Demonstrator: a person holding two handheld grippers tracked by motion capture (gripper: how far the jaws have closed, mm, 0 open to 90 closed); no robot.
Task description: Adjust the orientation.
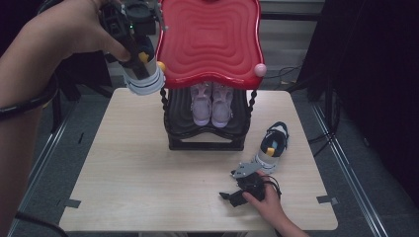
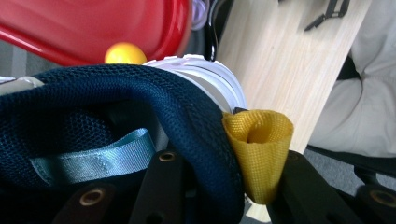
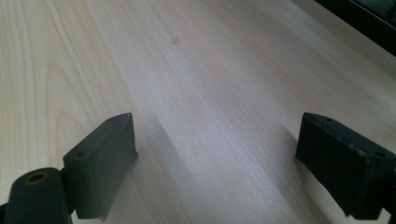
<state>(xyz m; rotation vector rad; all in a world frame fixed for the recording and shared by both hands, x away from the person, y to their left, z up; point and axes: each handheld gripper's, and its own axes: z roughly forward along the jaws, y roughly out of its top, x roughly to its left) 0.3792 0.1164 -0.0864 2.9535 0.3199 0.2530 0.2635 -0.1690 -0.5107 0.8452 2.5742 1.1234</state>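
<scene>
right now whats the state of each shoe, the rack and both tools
navy sneaker: lifted off the table, clamped at the heel collar, beside the red top shelf
left tool: shut on the navy sneaker
second navy sneaker: lying on the table, untouched
pink shoes: paired on the lower black shelf
shoe rack: upright, red top shelf bare
right tool: open, low over the table, holding nothing

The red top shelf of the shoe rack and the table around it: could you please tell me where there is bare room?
The red top shelf is bare. So is the table left of the rack. The lower black shelf holds the pink shoes; front right, the second navy shoe and right gripper crowd it.
</scene>
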